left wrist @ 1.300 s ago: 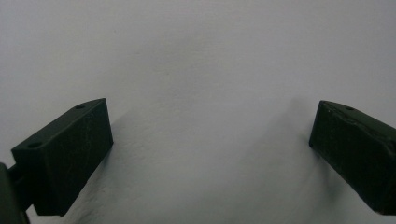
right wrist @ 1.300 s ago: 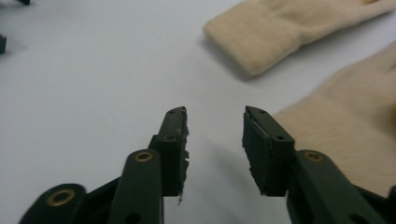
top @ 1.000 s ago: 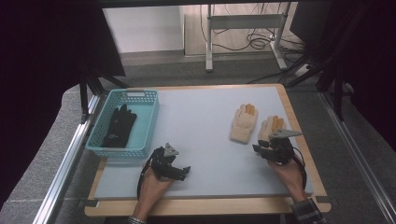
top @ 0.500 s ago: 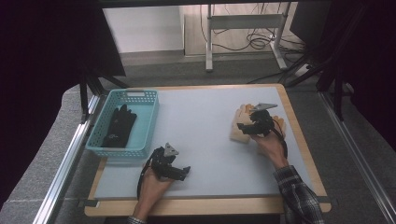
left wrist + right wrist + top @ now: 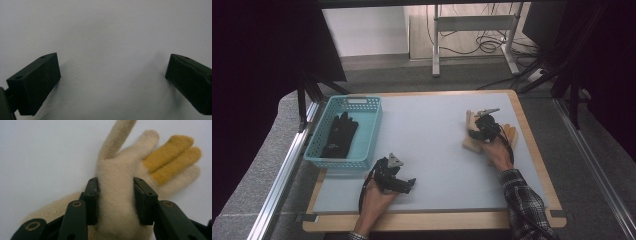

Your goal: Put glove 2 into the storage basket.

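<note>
A black glove [image 5: 339, 135] already lies in the basket [image 5: 362, 104], while the right gripper [image 5: 116, 195] pinches a cream glove [image 5: 120, 170] on the tabletop [image 5: 432, 145] (likely next in), the left gripper [image 5: 112, 80] idling, fingers apart.

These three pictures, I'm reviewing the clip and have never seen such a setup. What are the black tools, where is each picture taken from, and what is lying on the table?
No robot here: a person holds a hand tool with a two-jaw claw in each hand. The high view looks down on the table from above the person's side. The other two come from small cameras riding on each tool, looking along its jaws.

The left claw rests on the bare table near the front edge, its jaws wide apart with nothing between them, as the left gripper view shows.

The right claw has its jaws on either side of a cream glove with yellow fingers, pressing into the knit; the glove lies on the table. Whether a second cream glove lies beside it, I cannot tell.

At the table's left stands a blue basket holding a black glove.
</note>
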Available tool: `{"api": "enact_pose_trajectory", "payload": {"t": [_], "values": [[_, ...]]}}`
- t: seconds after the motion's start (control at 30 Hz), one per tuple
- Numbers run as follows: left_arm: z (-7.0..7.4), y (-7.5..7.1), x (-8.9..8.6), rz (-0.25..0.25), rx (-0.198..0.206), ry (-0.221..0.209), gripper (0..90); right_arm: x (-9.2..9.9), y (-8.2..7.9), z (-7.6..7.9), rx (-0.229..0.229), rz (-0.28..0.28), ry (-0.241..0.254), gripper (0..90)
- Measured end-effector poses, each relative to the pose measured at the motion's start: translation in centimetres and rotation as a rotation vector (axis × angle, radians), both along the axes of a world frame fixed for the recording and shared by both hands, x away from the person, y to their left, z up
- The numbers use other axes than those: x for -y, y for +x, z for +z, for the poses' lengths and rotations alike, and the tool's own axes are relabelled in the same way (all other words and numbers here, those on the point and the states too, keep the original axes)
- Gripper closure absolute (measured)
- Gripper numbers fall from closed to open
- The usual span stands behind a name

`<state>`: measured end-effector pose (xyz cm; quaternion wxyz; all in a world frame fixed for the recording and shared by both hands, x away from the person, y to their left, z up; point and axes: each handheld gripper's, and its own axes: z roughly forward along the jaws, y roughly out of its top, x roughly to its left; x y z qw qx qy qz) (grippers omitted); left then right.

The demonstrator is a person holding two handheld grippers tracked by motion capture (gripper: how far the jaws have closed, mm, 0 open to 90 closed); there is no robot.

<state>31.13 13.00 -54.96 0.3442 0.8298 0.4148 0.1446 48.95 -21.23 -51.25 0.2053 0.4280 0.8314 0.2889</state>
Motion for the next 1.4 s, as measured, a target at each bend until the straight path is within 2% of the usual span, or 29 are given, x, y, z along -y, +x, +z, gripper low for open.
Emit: {"api": "enact_pose_trajectory", "payload": {"t": [0.17,0.3,0.43,0.6,0.63,0.73,0.8,0.87,1.0,1.03,1.1,1.17,1.27,1.33,1.37,1.4], "values": [[0.0,0.0,0.0,0.001,0.0,-0.001,0.0,0.0,-0.5,0.5,0.012,0.002,0.006,62.0],[0.0,0.0,0.0,0.001,0.0,-0.001,0.0,-0.3,-2.0,1.8,0.049,0.026,0.019,62.3],[0.0,0.0,0.0,0.001,0.0,0.0,0.1,-1.0,-4.6,3.5,0.063,0.076,0.055,62.2],[0.0,0.0,0.0,0.003,0.001,-0.002,0.3,-3.3,-9.3,4.5,0.055,0.201,0.069,61.8],[0.0,0.0,0.0,0.005,0.002,-0.003,0.3,-3.9,-10.5,4.5,0.052,0.231,0.077,61.7],[0.0,0.0,0.0,0.004,0.003,-0.001,0.4,-5.1,-12.7,4.1,0.046,0.272,0.096,61.1],[0.0,0.0,0.0,0.004,0.003,-0.001,0.3,-6.2,-14.2,3.1,0.039,0.295,0.107,59.6],[0.0,0.0,0.0,0.005,0.002,-0.003,0.4,-6.5,-14.5,2.5,0.032,0.299,0.112,58.3],[0.0,0.0,0.0,0.002,0.001,0.002,0.3,-7.3,-15.1,0.8,-0.027,0.328,0.131,42.0],[0.0,0.0,0.0,0.002,0.001,0.002,0.3,-7.2,-15.1,0.8,-0.034,0.336,0.133,39.8],[0.0,0.0,0.0,0.002,0.001,0.002,0.3,-6.6,-15.0,1.3,-0.017,0.329,0.147,37.5],[0.0,0.0,0.0,0.002,0.001,0.002,0.3,-5.5,-14.9,2.1,-0.003,0.318,0.175,40.1],[0.0,0.0,0.0,0.002,0.001,0.002,0.3,-3.8,-14.9,2.6,-0.006,0.302,0.167,56.3],[0.0,0.0,-0.1,-0.001,0.0,0.004,0.3,-2.4,-15.6,1.7,-0.024,0.294,0.139,72.3],[0.0,0.0,-0.1,-0.001,0.0,0.004,0.3,-2.4,-15.6,1.7,-0.024,0.294,0.139,72.3],[0.0,0.0,0.0,0.002,0.001,0.0,0.3,-1.8,-16.1,0.7,-0.043,0.295,0.128,76.2]]}}
